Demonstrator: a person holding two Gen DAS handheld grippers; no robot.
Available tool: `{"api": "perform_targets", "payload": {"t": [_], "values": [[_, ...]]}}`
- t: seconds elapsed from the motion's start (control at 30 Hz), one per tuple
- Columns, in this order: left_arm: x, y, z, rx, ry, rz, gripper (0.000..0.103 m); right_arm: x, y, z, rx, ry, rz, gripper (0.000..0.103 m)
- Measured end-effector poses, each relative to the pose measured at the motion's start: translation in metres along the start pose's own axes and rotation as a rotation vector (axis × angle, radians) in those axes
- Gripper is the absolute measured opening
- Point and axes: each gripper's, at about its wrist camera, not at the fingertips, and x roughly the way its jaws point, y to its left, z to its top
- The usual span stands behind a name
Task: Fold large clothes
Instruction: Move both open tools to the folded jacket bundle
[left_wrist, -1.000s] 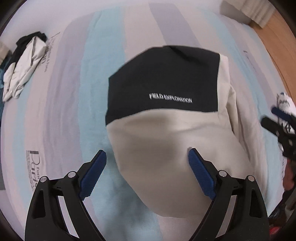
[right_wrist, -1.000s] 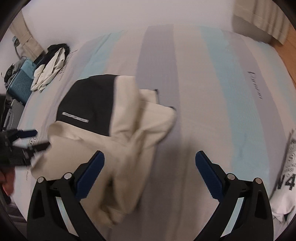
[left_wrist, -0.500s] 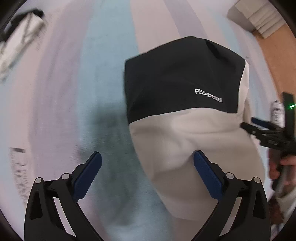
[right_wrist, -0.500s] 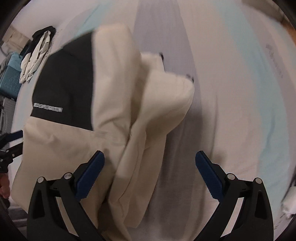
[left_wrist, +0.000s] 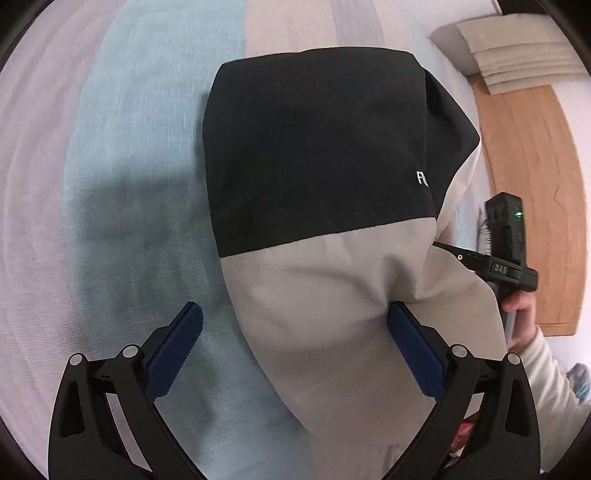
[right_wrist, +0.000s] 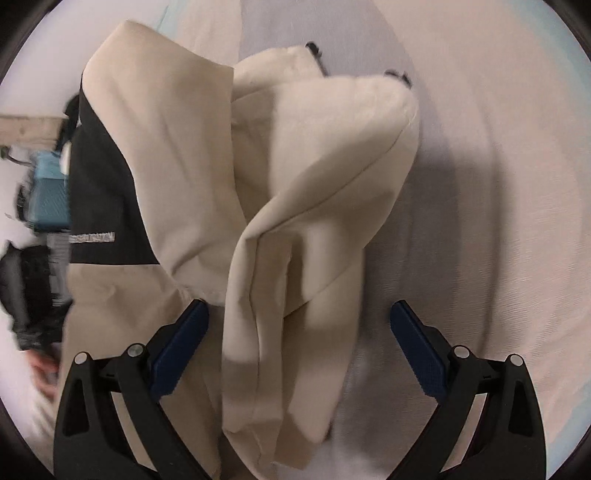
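Striped bedsheet under black-and-beige garment — left gripper and right gripper fingers wide, empty.

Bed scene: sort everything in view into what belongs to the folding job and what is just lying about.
Part of the job:
black and beige garment
left gripper, open over it
right gripper, open over its bunched beige folds

Just lying about:
striped bedsheet under the garment
teal case
wooden floor
beige curtain
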Motion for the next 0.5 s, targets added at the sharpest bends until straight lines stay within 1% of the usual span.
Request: {"api": "perform_targets", "payload": {"t": [0.17,0.23,0.3,0.37,0.43,0.5], "values": [[-0.001,-0.003,0.0,0.028,-0.001,-0.041,0.098,0.005,0.009,-0.001,-0.024,0.018,0.072,0.095],[0.0,-0.009,0.0,0.049,-0.007,-0.042,0.097,0.007,0.015,-0.003,-0.036,0.013,0.063,0.095],[0.004,-0.016,0.001,0.058,-0.007,-0.065,0.096,0.008,0.025,-0.003,-0.049,0.007,0.09,0.09],[0.005,-0.017,0.001,0.064,-0.006,-0.075,0.096,0.009,0.032,-0.009,-0.072,0.008,0.08,0.09],[0.004,-0.009,-0.003,0.06,-0.016,-0.098,0.096,0.01,0.033,-0.009,-0.059,0.012,0.1,0.09],[0.007,-0.012,-0.004,0.077,-0.024,-0.104,0.096,0.007,0.037,-0.011,-0.067,0.007,0.121,0.089]]}}
